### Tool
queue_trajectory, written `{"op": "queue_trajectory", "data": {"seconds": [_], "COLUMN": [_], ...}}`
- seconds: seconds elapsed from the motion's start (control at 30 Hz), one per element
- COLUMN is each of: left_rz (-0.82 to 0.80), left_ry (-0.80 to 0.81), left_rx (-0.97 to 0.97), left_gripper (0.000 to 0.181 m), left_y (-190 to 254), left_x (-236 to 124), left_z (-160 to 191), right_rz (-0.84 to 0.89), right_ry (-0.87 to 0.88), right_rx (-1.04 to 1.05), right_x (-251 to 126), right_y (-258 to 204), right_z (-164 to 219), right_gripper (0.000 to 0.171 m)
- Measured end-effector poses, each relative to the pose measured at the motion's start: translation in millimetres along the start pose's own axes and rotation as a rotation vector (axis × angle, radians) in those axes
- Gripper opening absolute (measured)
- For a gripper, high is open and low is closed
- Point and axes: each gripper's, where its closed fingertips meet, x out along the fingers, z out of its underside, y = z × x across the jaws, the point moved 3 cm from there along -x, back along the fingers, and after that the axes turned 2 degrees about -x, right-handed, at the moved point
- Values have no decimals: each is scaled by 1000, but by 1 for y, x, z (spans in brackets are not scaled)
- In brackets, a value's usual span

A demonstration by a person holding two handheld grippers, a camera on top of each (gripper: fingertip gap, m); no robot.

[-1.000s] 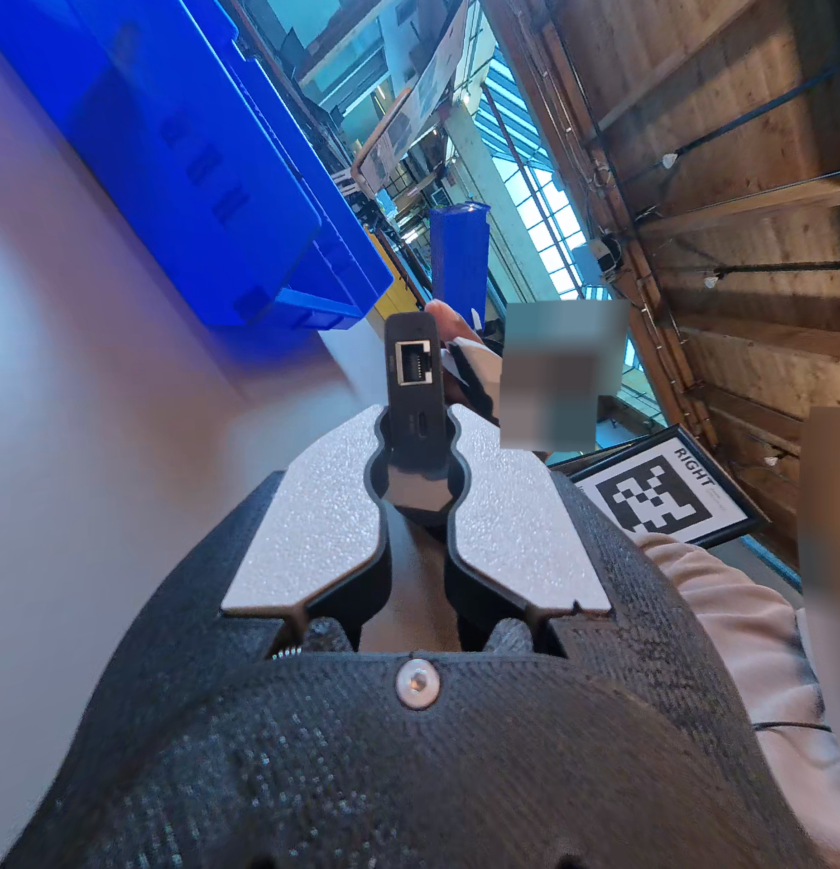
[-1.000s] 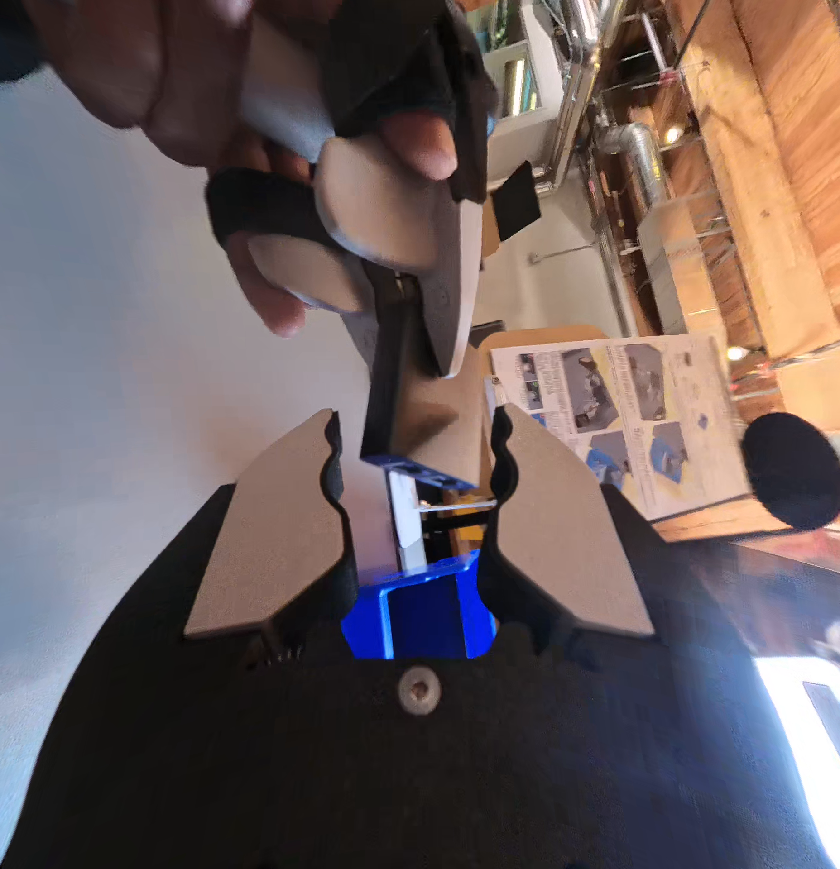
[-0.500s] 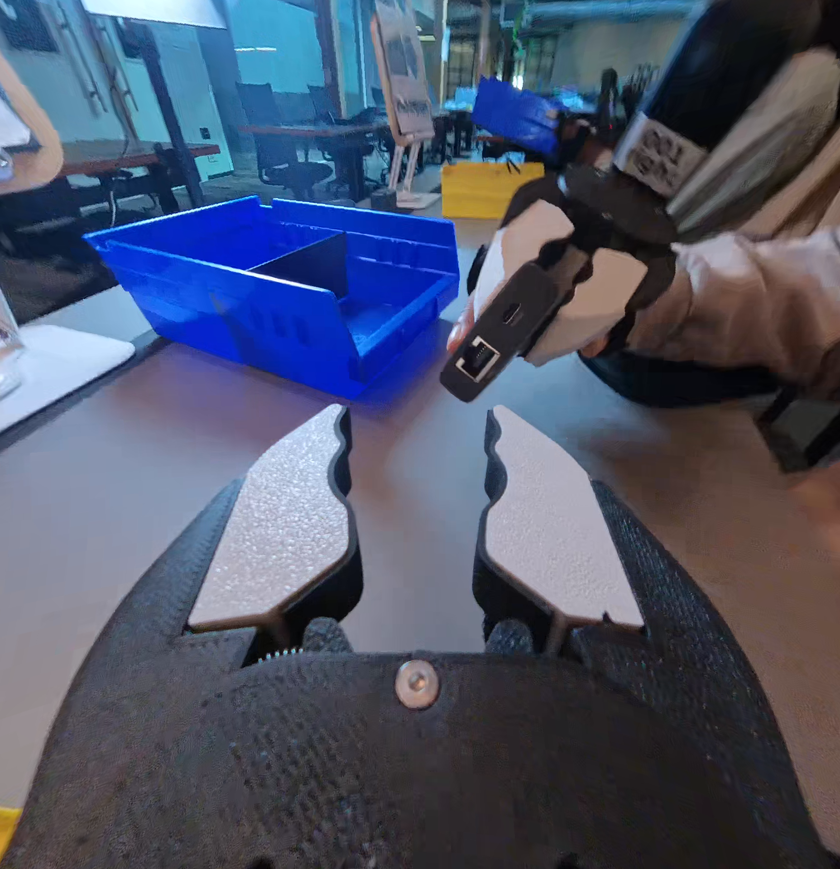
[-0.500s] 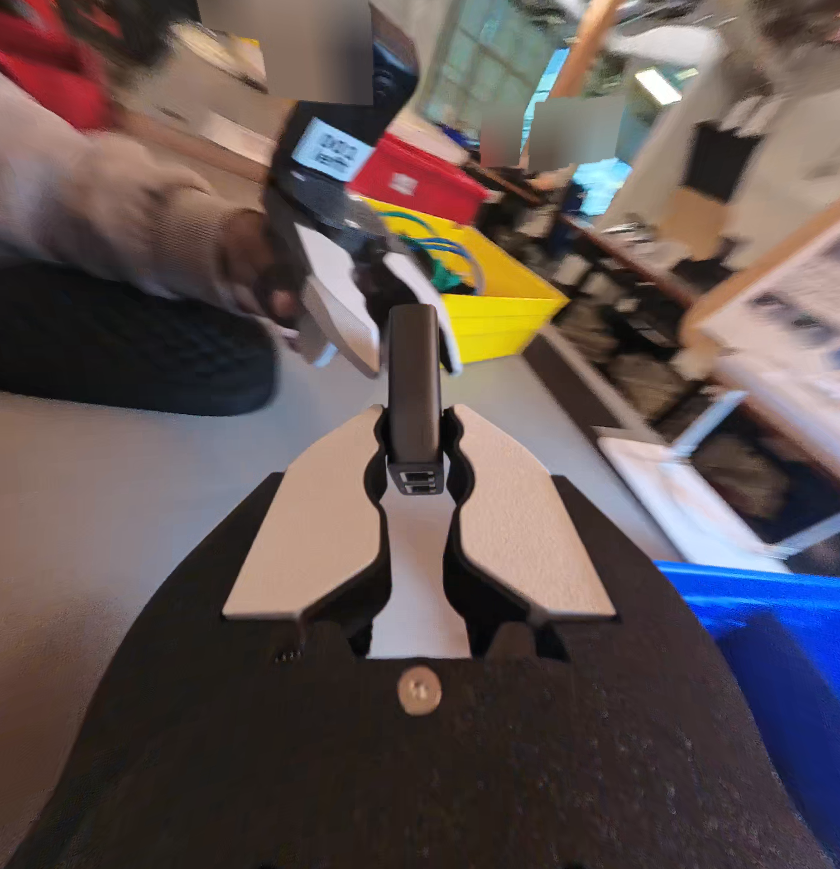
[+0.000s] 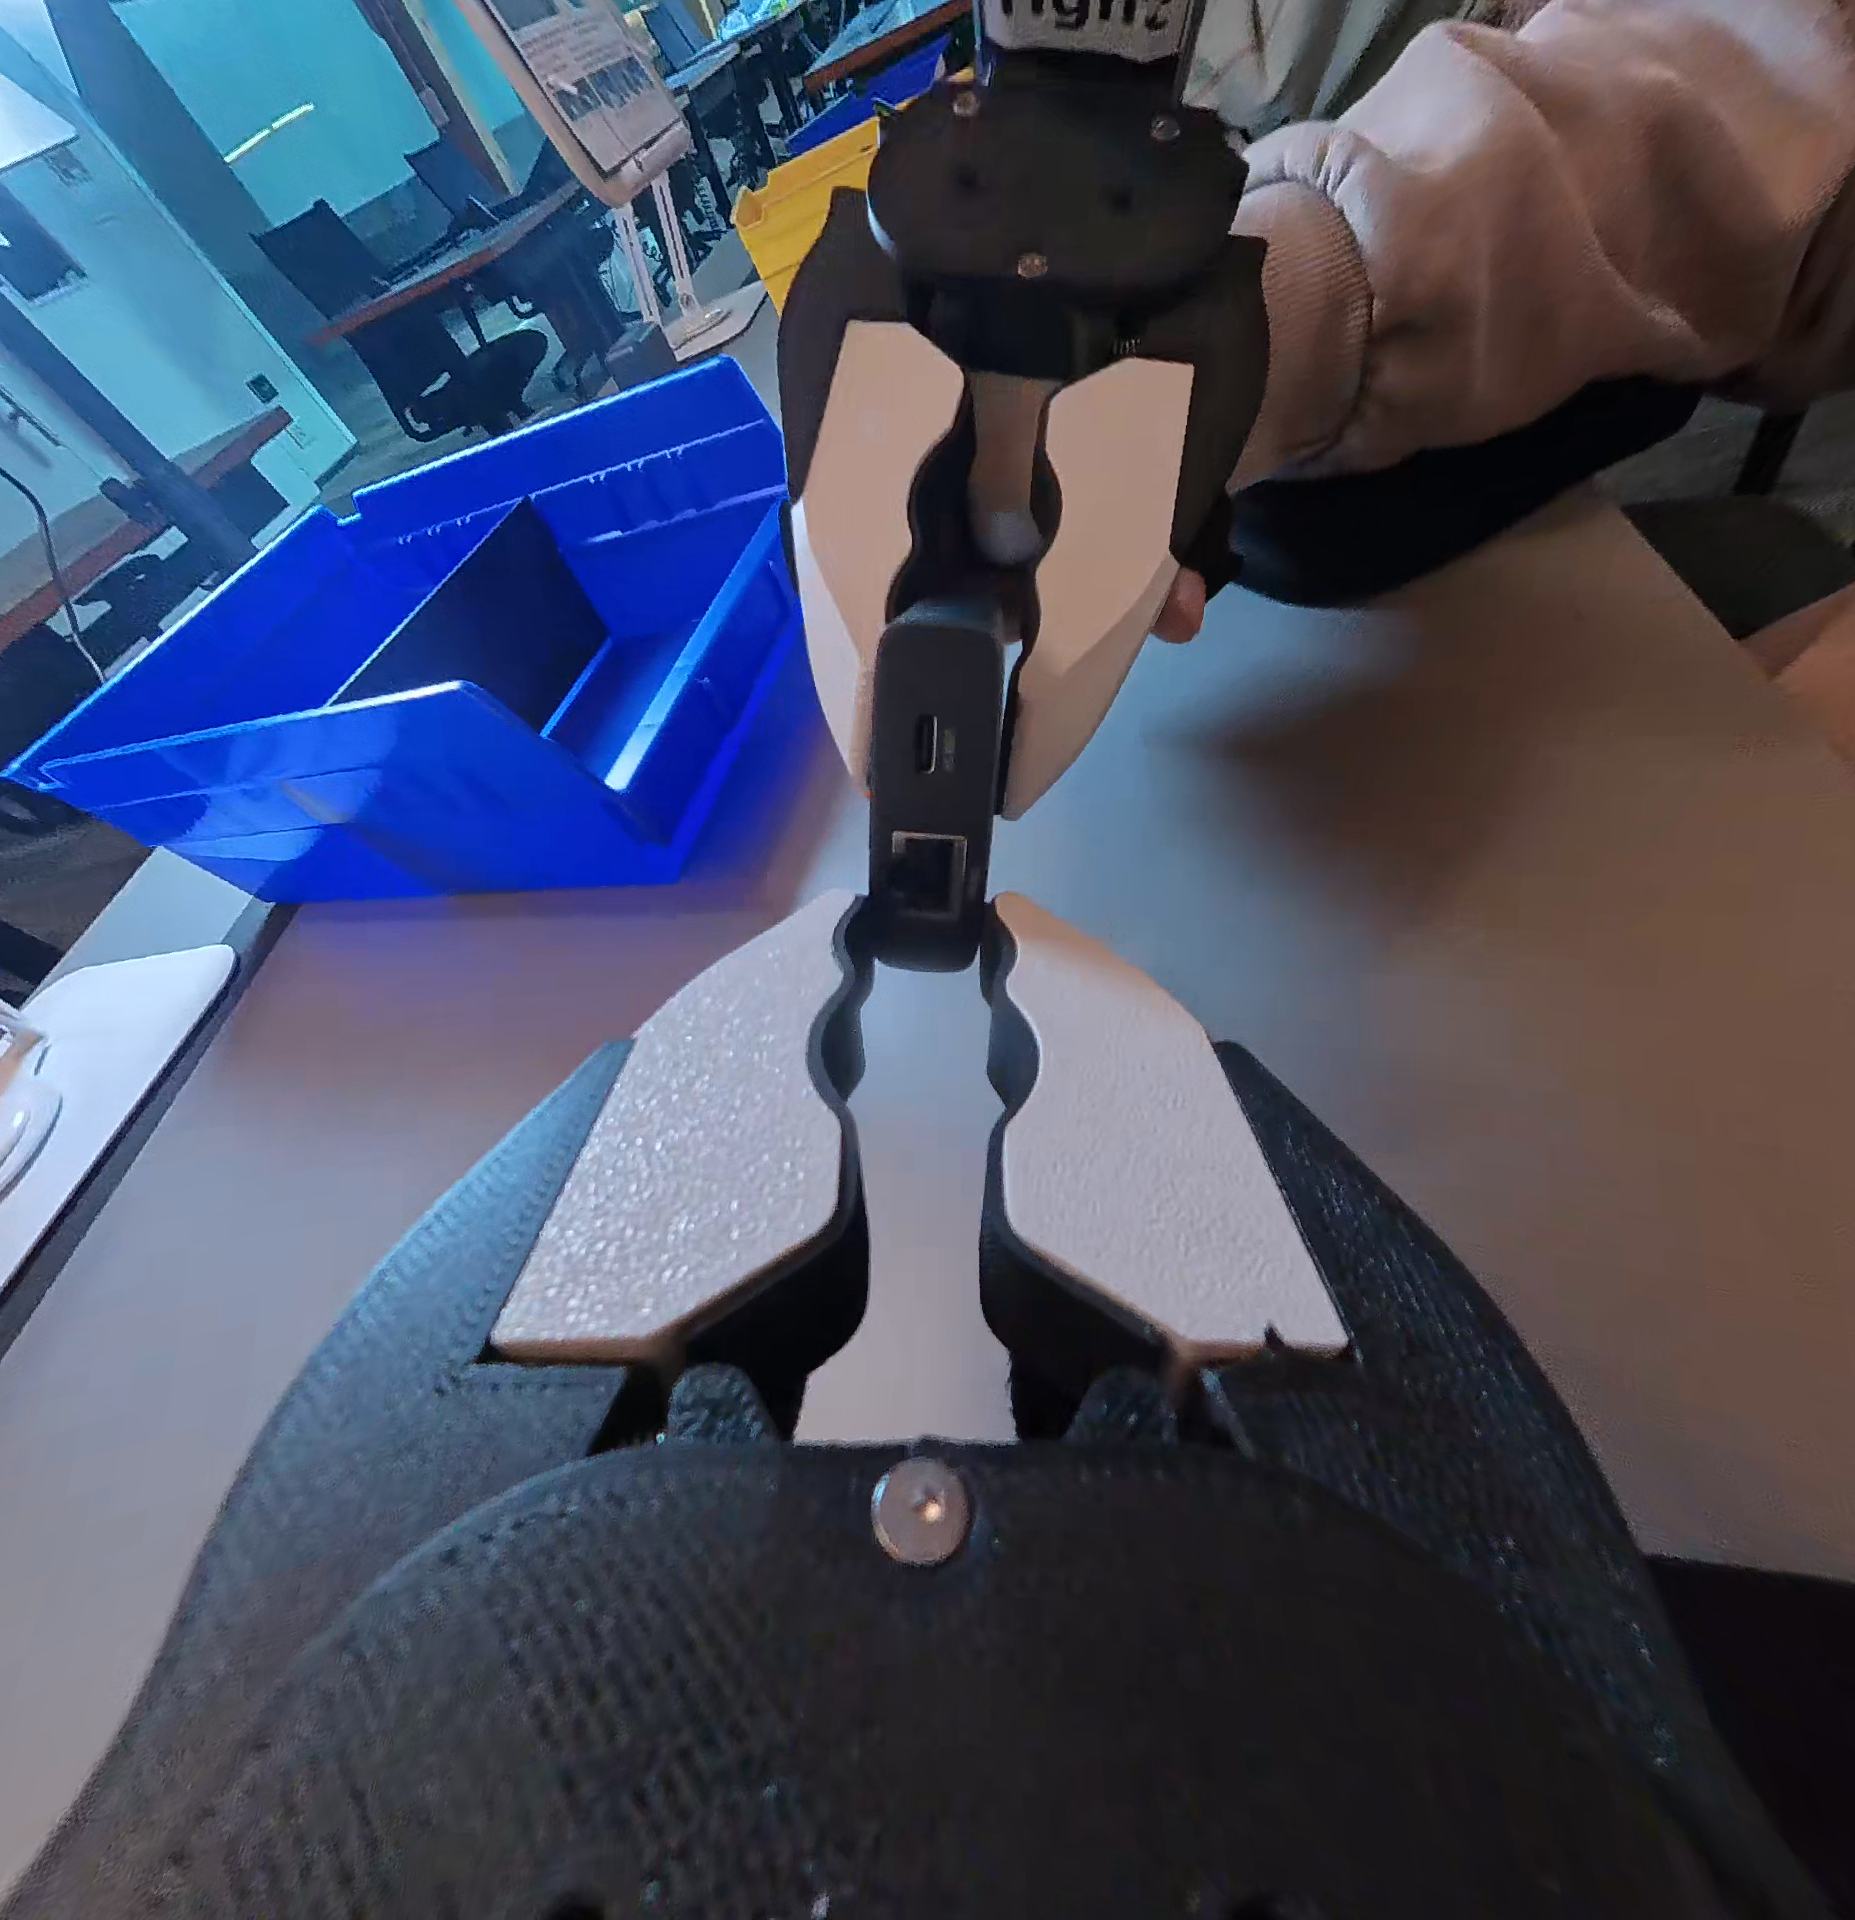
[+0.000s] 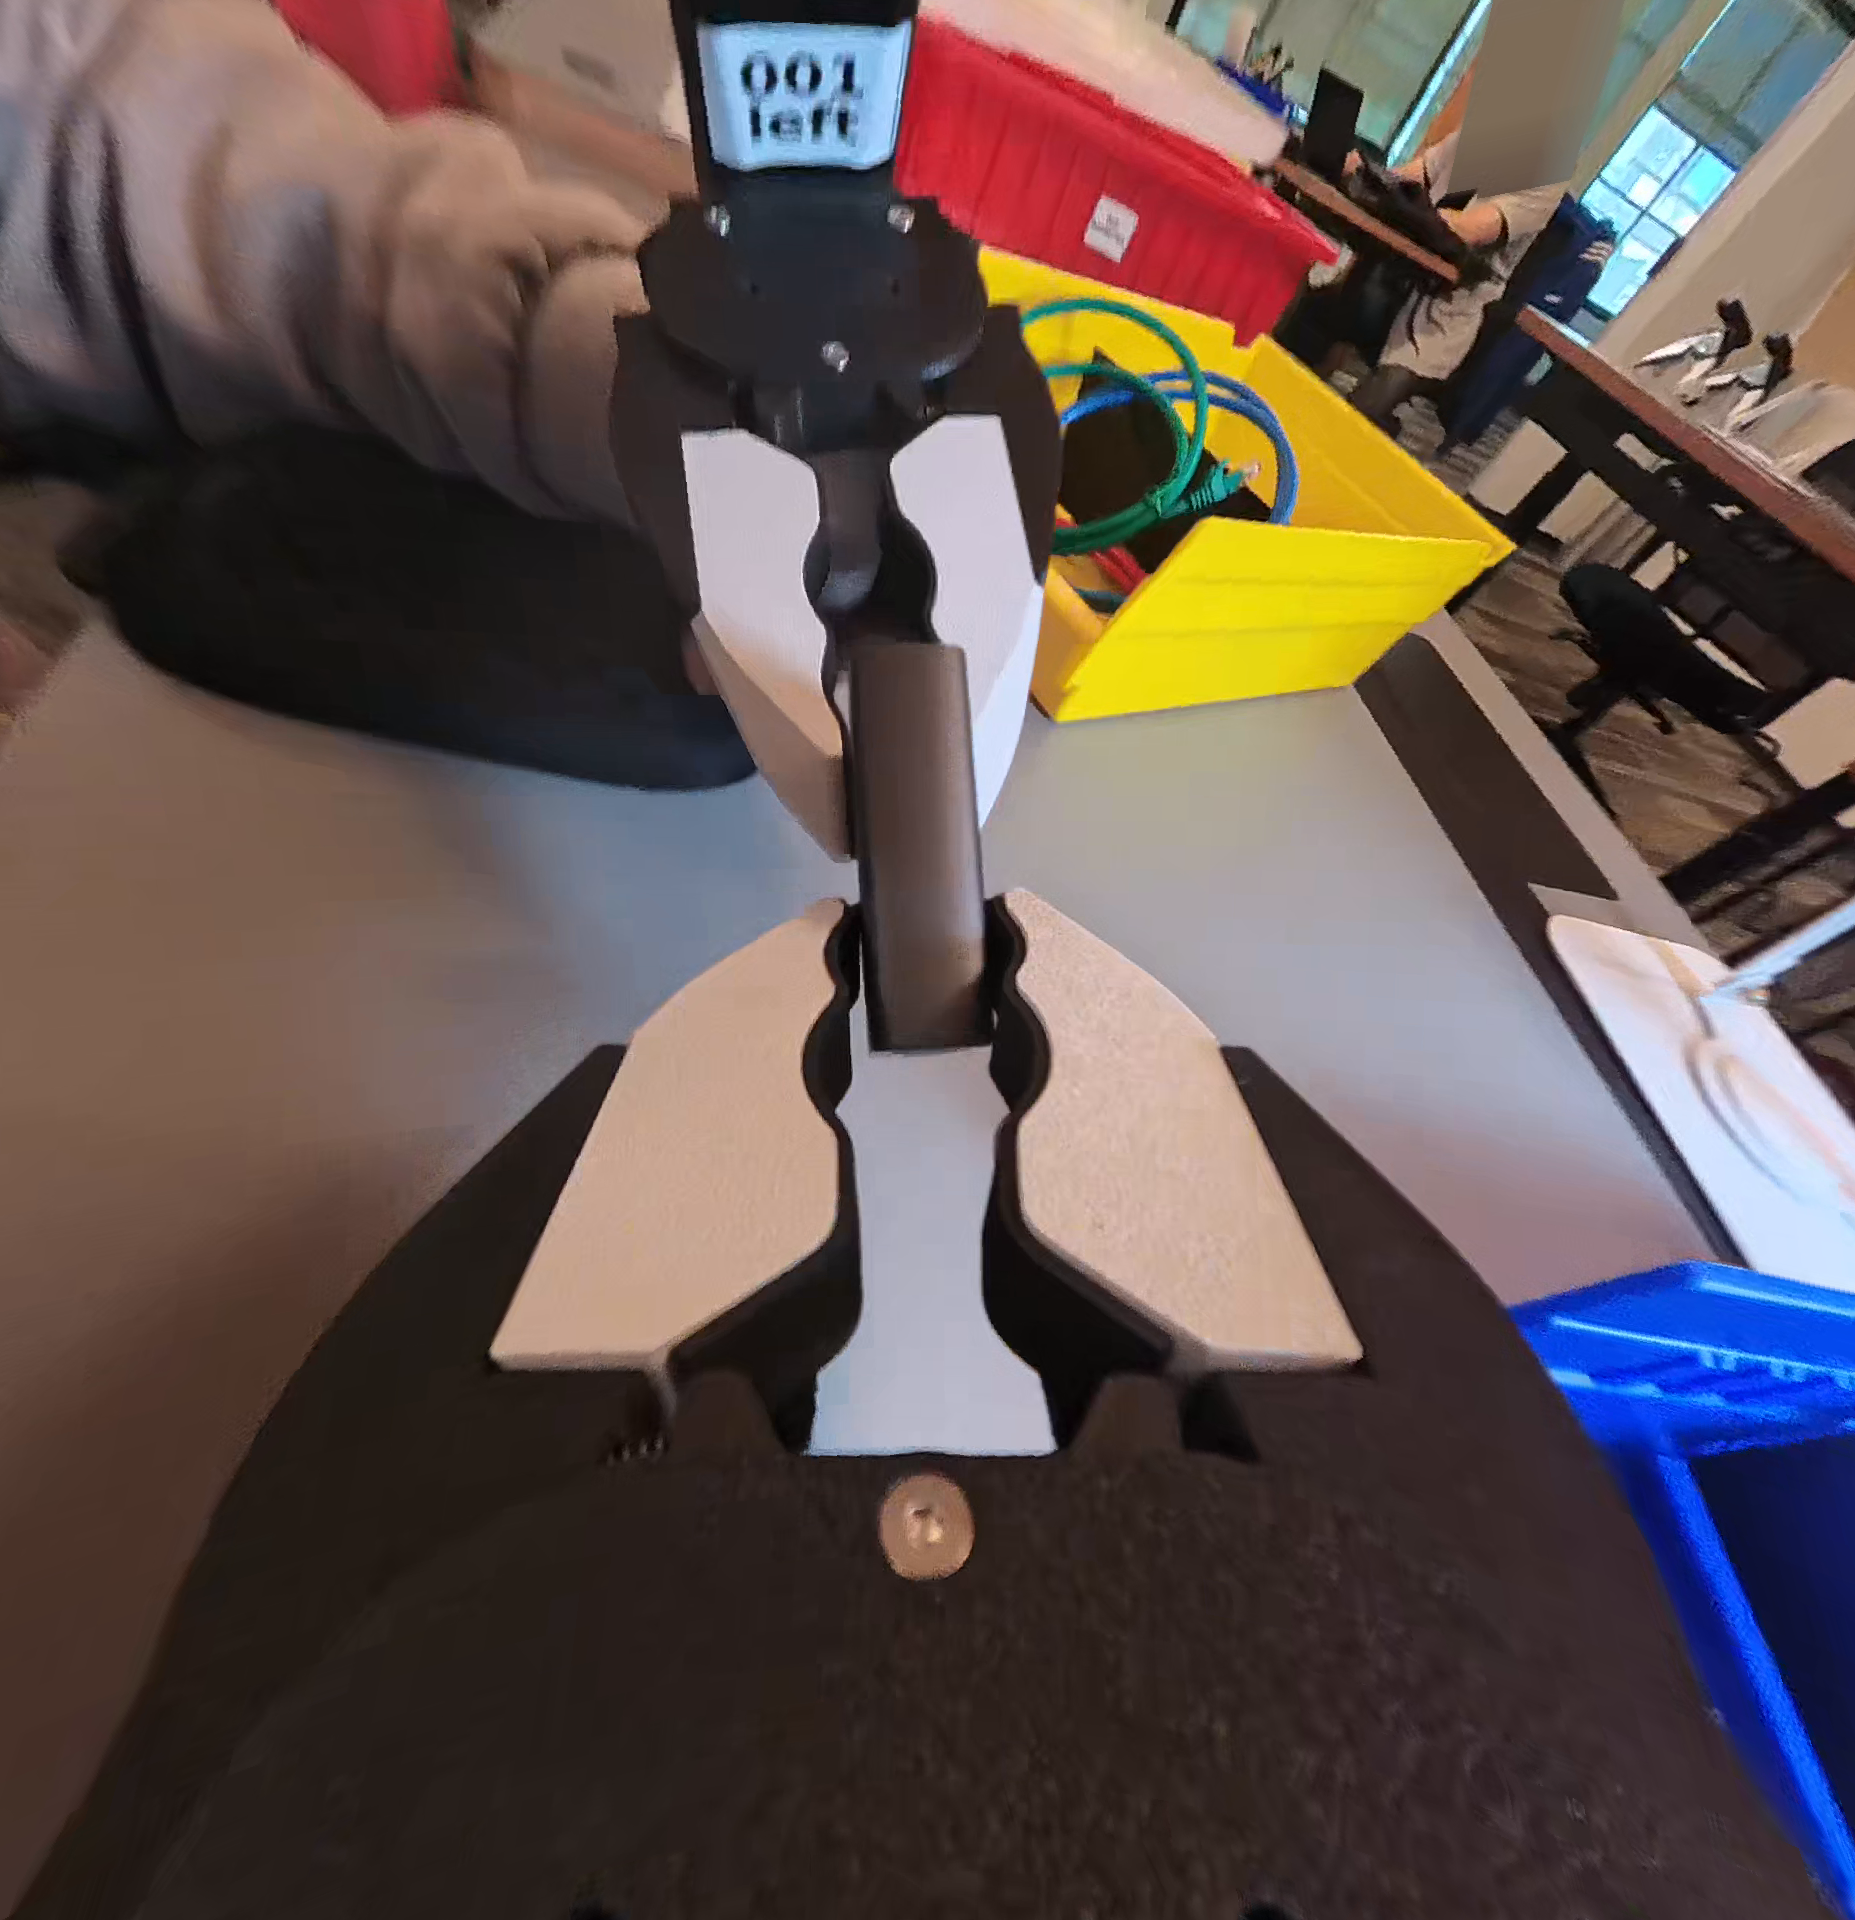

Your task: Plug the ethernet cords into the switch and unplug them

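Note:
The switch (image 5: 933,748) is a small dark grey box with a network port on the end facing my left wrist camera. It hangs above the grey table (image 5: 1422,935), held at both ends. My left gripper (image 5: 923,925) is shut on its near end. My right gripper (image 5: 938,774) faces it and is shut on the far end. In the right wrist view the switch (image 6: 918,831) runs from my right gripper (image 6: 923,935) to my left gripper (image 6: 907,821). Green, blue and red ethernet cords (image 6: 1162,436) lie coiled in a yellow bin (image 6: 1266,623) behind. No cord is plugged in.
A blue bin (image 5: 435,748) stands on the table's left side; it also shows in the right wrist view (image 6: 1733,1371). A red bin (image 6: 1058,156) sits behind the yellow one. A white flat base (image 5: 92,1039) lies beyond the table edge. A person's sleeved arms hold both grippers. The grippers are tip to tip, or close to it.
A second ago my left gripper held the switch and the right was open. Half a second ago the right held it and the left was open. Now the left has shut on it too.

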Motion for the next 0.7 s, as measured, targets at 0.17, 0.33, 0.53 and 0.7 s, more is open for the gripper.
{"op": "queue_trajectory", "data": {"seconds": [0.17,0.33,0.53,0.7], "left_rz": [-12,-14,-22,-188], "left_ry": [-36,-76,-90,-65], "left_rx": [32,52,53,-76], "left_gripper": [20,20,20,30], "left_y": [-1,1,-1,-46], "left_x": [3,7,8,-32], "left_z": [9,16,17,-2], "right_rz": [81,82,68,173], "right_ry": [-133,-162,-170,-95], "right_rx": [-145,-148,-122,-86], "right_x": [5,6,7,-10], "right_y": [-1,-3,-5,17], "right_z": [6,11,14,-5], "right_gripper": [25,26,22,21]}}
